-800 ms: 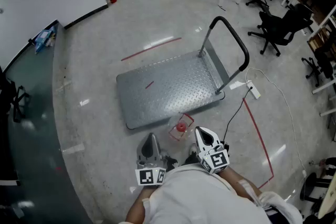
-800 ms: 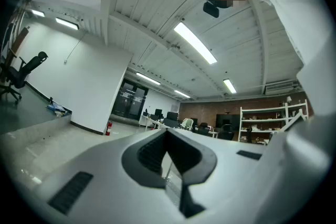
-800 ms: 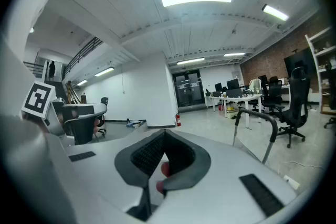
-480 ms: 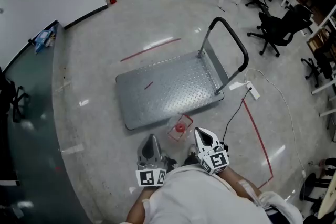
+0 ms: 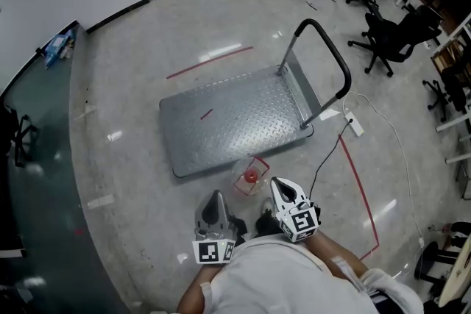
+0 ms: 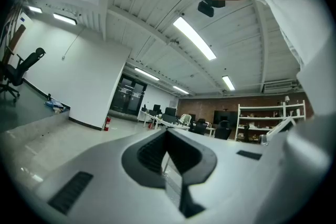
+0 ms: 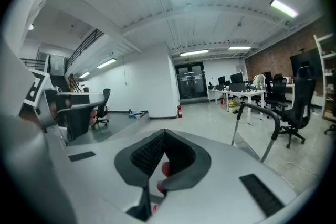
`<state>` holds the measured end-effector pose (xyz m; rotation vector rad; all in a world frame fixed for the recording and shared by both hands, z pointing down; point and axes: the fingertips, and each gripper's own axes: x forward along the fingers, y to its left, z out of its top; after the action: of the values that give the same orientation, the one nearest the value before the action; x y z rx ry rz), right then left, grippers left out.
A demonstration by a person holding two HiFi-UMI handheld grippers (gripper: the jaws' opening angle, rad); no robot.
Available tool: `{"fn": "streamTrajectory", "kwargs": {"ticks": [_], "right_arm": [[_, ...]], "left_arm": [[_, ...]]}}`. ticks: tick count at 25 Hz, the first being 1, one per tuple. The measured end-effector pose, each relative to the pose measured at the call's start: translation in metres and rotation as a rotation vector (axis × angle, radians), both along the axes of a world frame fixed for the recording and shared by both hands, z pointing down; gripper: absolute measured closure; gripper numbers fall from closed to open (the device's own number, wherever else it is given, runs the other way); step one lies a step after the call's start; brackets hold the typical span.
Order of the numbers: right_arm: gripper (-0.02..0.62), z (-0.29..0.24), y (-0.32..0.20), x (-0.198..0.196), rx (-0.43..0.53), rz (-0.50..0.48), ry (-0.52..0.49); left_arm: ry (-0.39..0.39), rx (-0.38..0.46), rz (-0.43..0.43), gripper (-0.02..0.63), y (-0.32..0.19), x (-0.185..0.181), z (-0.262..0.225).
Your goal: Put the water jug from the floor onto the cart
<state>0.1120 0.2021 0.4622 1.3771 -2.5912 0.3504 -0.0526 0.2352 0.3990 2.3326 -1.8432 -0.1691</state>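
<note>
Water jug (image 5: 251, 176): clear plastic, red cap, upright on the floor (image 5: 147, 180), at 6 o'clock from the cart deck's centre, just beside its near edge.

Platform cart (image 5: 235, 121): grey diamond-plate deck, unloaded; black loop handle (image 5: 328, 54) upright at its 2 o'clock end.

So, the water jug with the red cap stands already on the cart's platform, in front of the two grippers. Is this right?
No. The water jug is not on the cart: it stands on the floor, just off the platform's near edge, as the head view shows. Its red cap and its place in front of the left gripper and right gripper are right.
</note>
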Motion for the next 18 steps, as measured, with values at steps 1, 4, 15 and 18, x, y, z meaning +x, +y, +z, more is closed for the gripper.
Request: {"fn": "streamTrajectory", "kwargs": {"ticks": [1, 4, 15, 18], "right_arm": [[0.583, 0.011, -0.005, 0.001, -0.038, -0.005, 0.026], [0.584, 0.067, -0.025, 0.0, -0.247, -0.03, 0.118], [0.529, 0.32, -0.042, -0.011, -0.803, -0.132, 0.426], [0.408, 0.379, -0.033, -0.011, -0.939, -0.13, 0.446]], "left_arm": [[-0.004, -0.005, 0.006, 0.603, -0.002, 0.001, 0.003], [-0.006, -0.019, 0.012, 0.603, -0.016, 0.001, 0.014], [-0.018, -0.096, 0.021, 0.603, -0.061, -0.008, 0.068], [-0.025, -0.116, 0.021, 0.603, -0.063, -0.01, 0.089]]}}
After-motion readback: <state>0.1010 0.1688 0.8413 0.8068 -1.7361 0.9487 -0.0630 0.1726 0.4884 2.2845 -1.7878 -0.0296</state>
